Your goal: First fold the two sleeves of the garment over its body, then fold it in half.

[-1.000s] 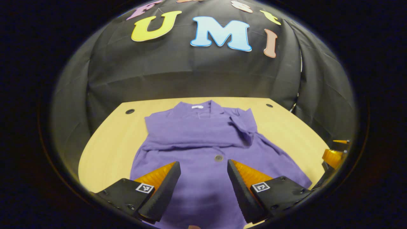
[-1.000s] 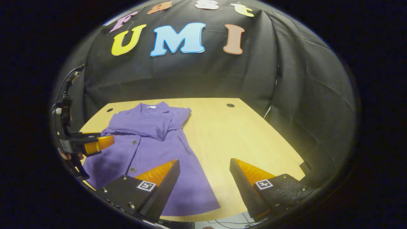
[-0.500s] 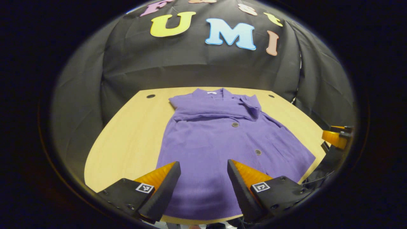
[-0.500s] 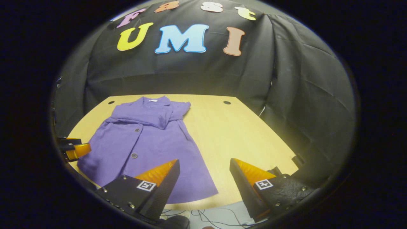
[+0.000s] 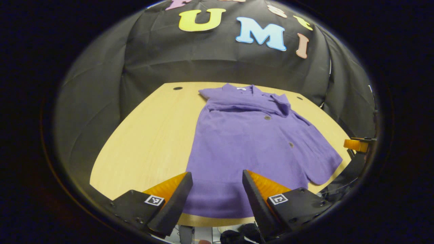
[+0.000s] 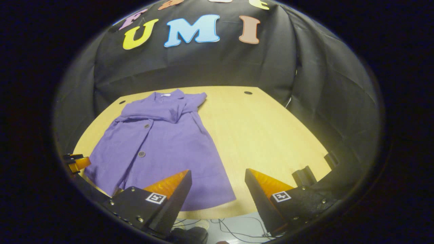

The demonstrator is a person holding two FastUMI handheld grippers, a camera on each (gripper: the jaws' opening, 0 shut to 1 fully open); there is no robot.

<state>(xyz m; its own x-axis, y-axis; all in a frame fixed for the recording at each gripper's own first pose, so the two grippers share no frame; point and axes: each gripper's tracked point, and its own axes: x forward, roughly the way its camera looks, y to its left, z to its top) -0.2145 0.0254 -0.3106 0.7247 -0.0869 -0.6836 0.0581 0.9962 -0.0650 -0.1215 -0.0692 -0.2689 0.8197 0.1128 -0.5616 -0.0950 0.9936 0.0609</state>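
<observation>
A purple buttoned garment [image 5: 251, 142] lies flat on the wooden table [image 5: 149, 135], collar at the far end, both sleeves folded across its chest [image 5: 244, 103]. In the right gripper view the same garment [image 6: 159, 145] lies left of centre. My left gripper [image 5: 217, 196] hangs open above the hem near the table's front edge, nothing between its fingers. My right gripper [image 6: 218, 196] is open too, over the front edge just right of the hem. The right gripper's tip [image 5: 356, 145] shows at the far right of the left gripper view, the left gripper's tip [image 6: 77, 162] at the far left of the right gripper view.
The table [image 6: 271, 135] has bare wood to the garment's right and small round holes [image 6: 248, 92] near its far corners. Black cloth walls the booth behind and at the sides. Cables [image 6: 234, 230] lie on the floor below the front edge.
Both grippers have pulled back toward the table's front edge and risen; the whole garment down to the hem has come into view. Both stayed open.
</observation>
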